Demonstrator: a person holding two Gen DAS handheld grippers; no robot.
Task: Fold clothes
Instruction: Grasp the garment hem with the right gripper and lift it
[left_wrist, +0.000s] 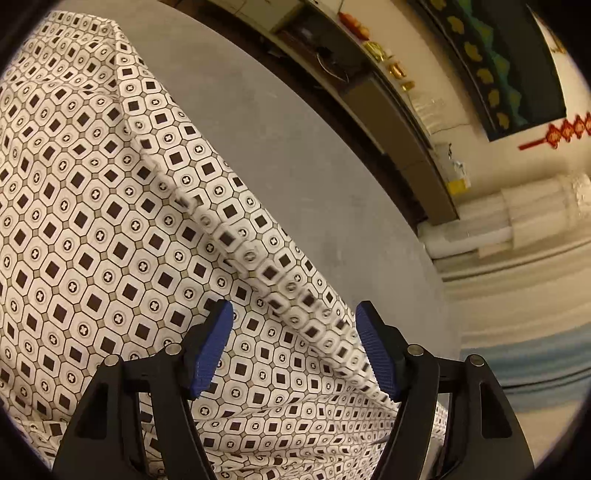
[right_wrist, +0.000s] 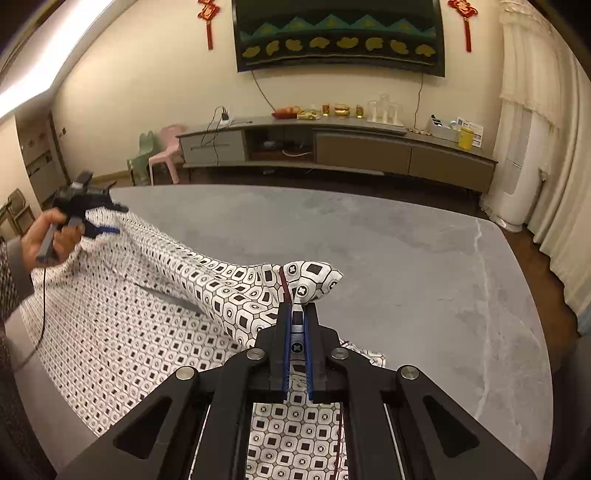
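Observation:
A white garment with a black square pattern (right_wrist: 122, 332) lies spread on a grey marble table (right_wrist: 406, 266). My right gripper (right_wrist: 297, 314) is shut on a bunched edge of the garment (right_wrist: 310, 280) and holds it lifted above the table. My left gripper (left_wrist: 295, 332) is open with blue pads, hovering just over the garment (left_wrist: 92, 221) near its raised folded hem (left_wrist: 258, 258). The left gripper also shows in the right wrist view (right_wrist: 101, 229), held in a hand at the garment's far left end.
A long low TV cabinet (right_wrist: 332, 147) stands past the table's far edge, with a wall screen (right_wrist: 340, 33) above it. Pink and green chairs (right_wrist: 162, 155) stand at the left. Curtains and a white appliance (right_wrist: 517, 177) are at the right.

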